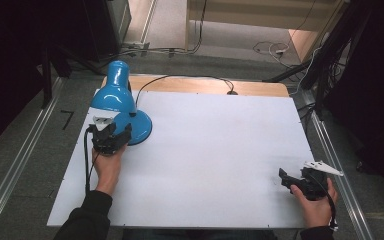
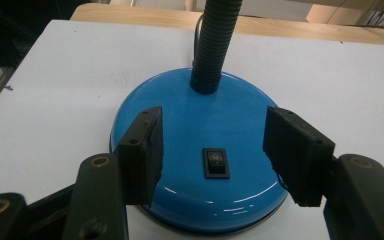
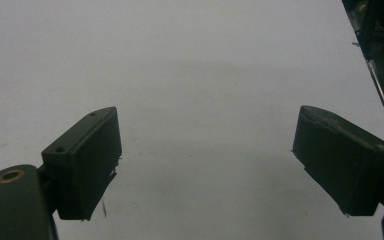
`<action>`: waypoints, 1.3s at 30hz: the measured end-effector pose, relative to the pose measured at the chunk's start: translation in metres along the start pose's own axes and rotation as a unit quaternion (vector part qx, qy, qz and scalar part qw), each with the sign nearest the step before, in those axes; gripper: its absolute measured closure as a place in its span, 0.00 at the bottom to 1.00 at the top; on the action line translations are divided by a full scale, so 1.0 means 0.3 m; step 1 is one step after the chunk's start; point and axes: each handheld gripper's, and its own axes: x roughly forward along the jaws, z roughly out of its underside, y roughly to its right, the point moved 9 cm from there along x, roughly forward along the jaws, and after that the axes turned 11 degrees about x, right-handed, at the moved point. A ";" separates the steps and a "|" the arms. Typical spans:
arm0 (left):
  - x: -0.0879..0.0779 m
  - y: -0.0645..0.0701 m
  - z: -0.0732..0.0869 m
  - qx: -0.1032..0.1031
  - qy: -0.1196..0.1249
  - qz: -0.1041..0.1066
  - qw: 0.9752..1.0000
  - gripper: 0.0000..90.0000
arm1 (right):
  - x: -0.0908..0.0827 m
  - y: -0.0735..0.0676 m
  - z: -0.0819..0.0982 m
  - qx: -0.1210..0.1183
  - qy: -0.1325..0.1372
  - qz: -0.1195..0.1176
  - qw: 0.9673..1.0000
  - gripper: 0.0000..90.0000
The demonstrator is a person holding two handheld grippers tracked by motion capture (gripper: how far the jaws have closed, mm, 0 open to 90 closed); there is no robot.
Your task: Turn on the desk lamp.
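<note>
At the left of the white table [image 1: 215, 150], one blue desk lamp [image 1: 122, 107] is seen standing near the far left corner, its round base [image 2: 200, 150] resting flat on the surface and its shade tipped toward the table's left edge. The left gripper [image 1: 111, 136] is held just over the near rim of that base. In the left gripper view, the two jaws are seen parted, one to each side of the base's near half, with a gap kept between each pad and the blue surface, so nothing is clamped. One black rocker switch [image 2: 216, 162] is set in the base and lies midway between the two pads [image 2: 147, 150]. The black corrugated neck [image 2: 215, 45] is seen rising from the base's far side, beyond the jaws. The left hand [image 1: 107, 167] is stretched forward from a dark sleeve, with the gripper pointed away from the person and angled down at the lamp.

One black power cord [image 1: 190, 79] is seen running from the lamp along the table's far edge.

At the right, the right gripper [image 1: 286, 178] is held low near the table's near right corner, pointed leftward across the bare surface, well apart from the lamp. Its jaws are spread wide and nothing is held between them. The right hand [image 1: 317, 200] is wrapped around its body.
</note>
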 end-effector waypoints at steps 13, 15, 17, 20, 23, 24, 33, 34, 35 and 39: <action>0.041 0.012 0.009 0.012 -0.008 0.006 1.000 0.94 | -0.001 -0.001 0.001 0.000 -0.001 0.000 1.000 0.12; 0.043 0.015 0.012 0.013 -0.009 0.009 1.000 1.00 | -0.001 -0.001 0.001 0.001 -0.001 -0.001 1.000 0.12; 0.046 0.020 0.016 0.016 -0.012 0.013 1.000 1.00 | 0.000 0.000 0.000 0.001 0.000 -0.001 1.000 0.12; 0.055 0.026 0.028 0.020 -0.023 0.015 0.999 1.00 | 0.000 0.001 0.000 0.001 0.000 -0.001 1.000 0.12; 0.060 0.027 0.037 0.022 -0.031 0.016 0.999 1.00 | -0.001 0.000 0.000 0.002 0.000 -0.002 1.000 0.12; 0.060 0.027 0.037 0.022 -0.031 0.016 0.999 1.00 | -0.001 0.000 0.000 0.002 0.000 -0.002 1.000 0.12; 0.066 0.027 0.044 0.022 -0.035 0.014 0.999 1.00 | 0.000 0.001 0.000 0.002 0.000 -0.003 1.000 0.12; 0.065 0.026 0.044 0.021 -0.035 0.014 0.999 1.00 | -0.001 0.001 0.000 0.003 -0.001 -0.003 1.000 0.12; 0.065 0.026 0.045 0.021 -0.035 0.013 0.999 1.00 | -0.001 0.001 0.001 0.003 -0.001 -0.003 1.000 0.12; 0.066 0.025 0.048 0.022 -0.037 0.013 0.999 1.00 | 0.000 0.001 0.000 0.003 -0.001 -0.004 1.000 0.12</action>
